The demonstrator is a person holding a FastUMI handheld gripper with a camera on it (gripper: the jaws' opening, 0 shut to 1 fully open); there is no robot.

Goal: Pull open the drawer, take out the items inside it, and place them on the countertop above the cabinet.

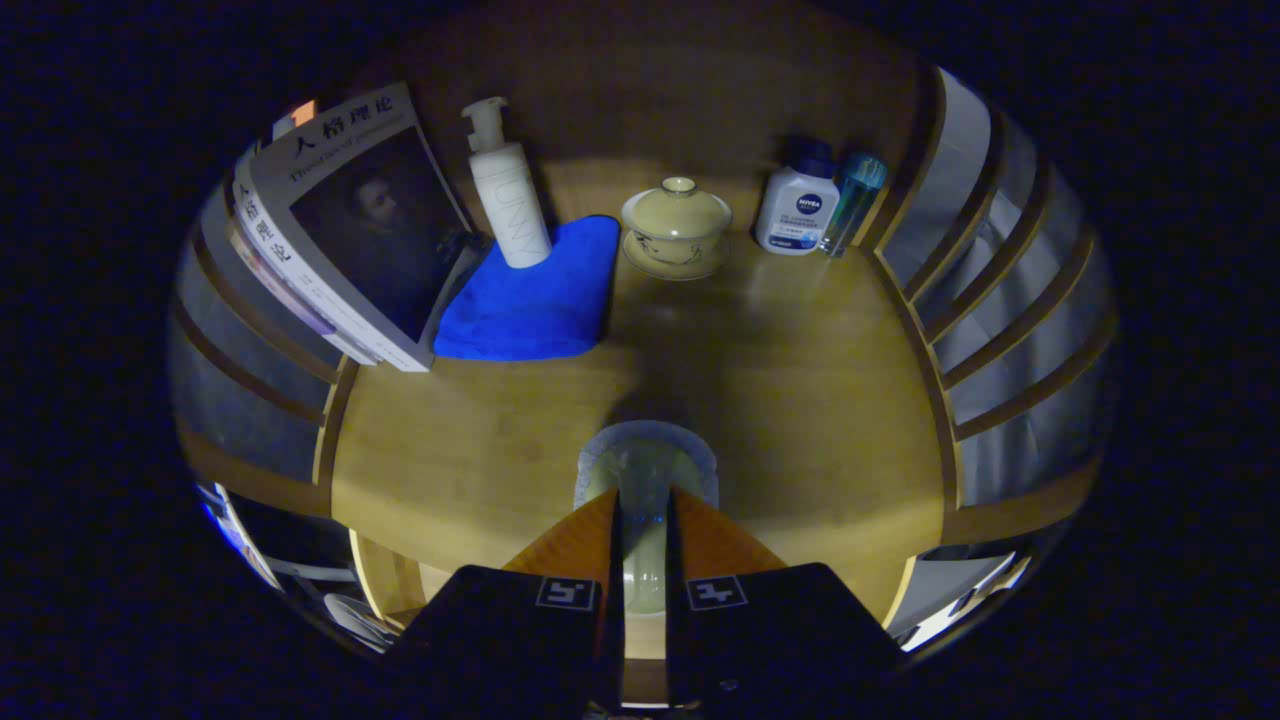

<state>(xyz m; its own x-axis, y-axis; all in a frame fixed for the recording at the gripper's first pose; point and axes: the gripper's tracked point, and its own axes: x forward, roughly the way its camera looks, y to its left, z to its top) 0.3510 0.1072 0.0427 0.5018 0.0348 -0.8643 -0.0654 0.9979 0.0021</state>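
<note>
Beyond the fingers to the left, books (345,225), a pump bottle (508,190) and a blue cloth (535,295) are seen. A pale dish (645,465) is gripped by its rim in the gripper (643,510) over the countertop (800,400). It is judged light, stiff, slippery and breakable. A lidded bowl (677,225) and lotion bottle (797,212) stand beyond.

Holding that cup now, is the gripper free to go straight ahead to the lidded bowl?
Probably not yet: the gripper is shut on the pale cup. Bare countertop leaves the path to the lidded bowl clear.
</note>
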